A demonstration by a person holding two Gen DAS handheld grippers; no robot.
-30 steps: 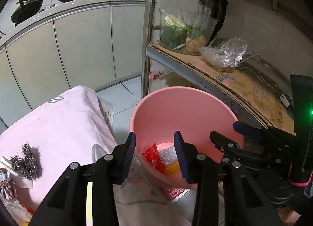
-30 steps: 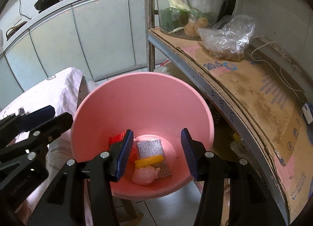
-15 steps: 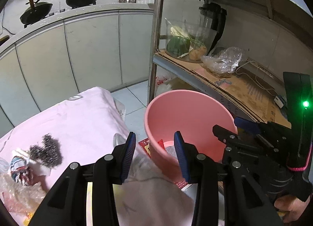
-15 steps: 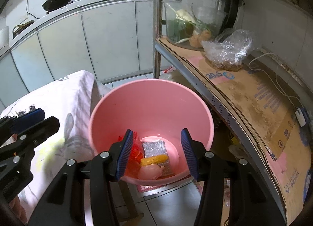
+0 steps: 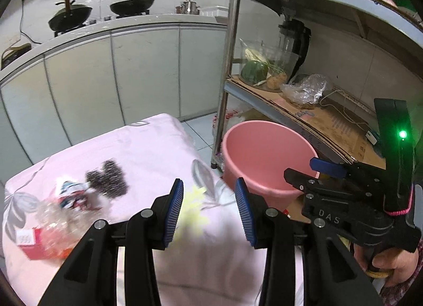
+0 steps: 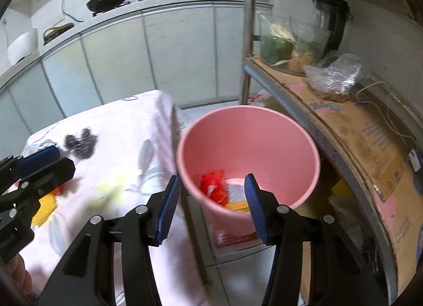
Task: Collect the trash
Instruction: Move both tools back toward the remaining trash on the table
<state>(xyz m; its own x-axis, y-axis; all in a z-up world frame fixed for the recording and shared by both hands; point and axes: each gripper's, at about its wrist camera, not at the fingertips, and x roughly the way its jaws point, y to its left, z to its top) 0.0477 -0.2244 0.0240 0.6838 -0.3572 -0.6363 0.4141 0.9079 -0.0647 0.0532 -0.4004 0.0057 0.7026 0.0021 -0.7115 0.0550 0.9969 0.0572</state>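
Observation:
A pink bucket (image 6: 251, 131) stands on the floor beside the cloth-covered table (image 6: 119, 134); a red wrapper (image 6: 212, 185), a silvery pad and a yellow piece lie in its bottom. On the cloth lie a dark steel-wool scourer (image 5: 109, 179), a crumpled printed wrapper (image 5: 71, 193), a clear plastic bag (image 5: 56, 222) and a small red-white box (image 5: 26, 238). My left gripper (image 5: 208, 209) hovers open above the cloth's right part, nothing between its fingers. My right gripper (image 6: 211, 206) stands open and empty above the bucket's near rim.
A metal rack (image 5: 224, 73) rises behind the bucket, its cardboard-lined shelf (image 6: 370, 142) holding a glass bowl of vegetables, a blender, a plastic bag and a cable. White cabinets (image 5: 119, 73) with pans on the counter run along the back. Tiled floor shows between table and rack.
Both grippers have pulled back and up from the bucket. The left one has swung left over the cloth, bringing the scourer and wrappers into view. Jaws are unchanged.

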